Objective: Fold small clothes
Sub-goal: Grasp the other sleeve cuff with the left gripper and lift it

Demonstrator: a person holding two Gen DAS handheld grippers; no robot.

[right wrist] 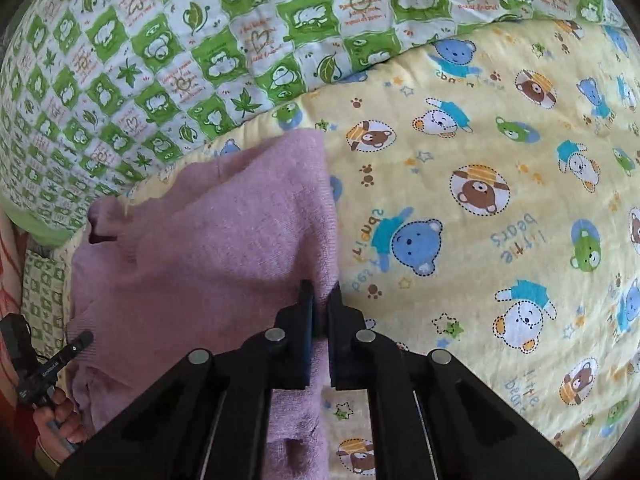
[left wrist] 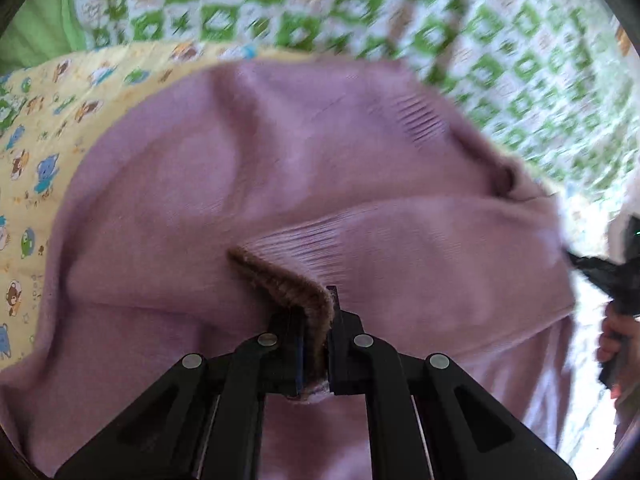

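so, in the left wrist view, the left gripper (left wrist: 314, 334) is pinched tight on a ribbed edge of the purple sweater (left wrist: 248, 184), the part with a brown fuzzy trim (left wrist: 280, 276), and that edge is held over the rest of the sweater. the sweater is bunched and lumpy, spread across the yellow bear blanket (left wrist: 44, 120), with the green checked quilt (left wrist: 360, 4) behind it. this view is blurry. far at the right side you can see the right gripper (left wrist: 608, 268) and the person's hand (left wrist: 614, 340) holding it. in the right wrist view, the right gripper (right wrist: 320, 316) has its jaws nearly together at the right edge of the sweater (right wrist: 208, 248); the knit seems to sit in the thin gap, so i think it is nipping that edge. at the left edge of this view are the left gripper (right wrist: 80, 342) and the hand (right wrist: 56, 420) on it. i think the fold is only just started: a part is being brought over, but the sweater is not flat or neat yet, and most of the folding is left. counting: one sweater, two grippers, two hands, one yellow blanket, one green quilt. i see no other small clothes here.
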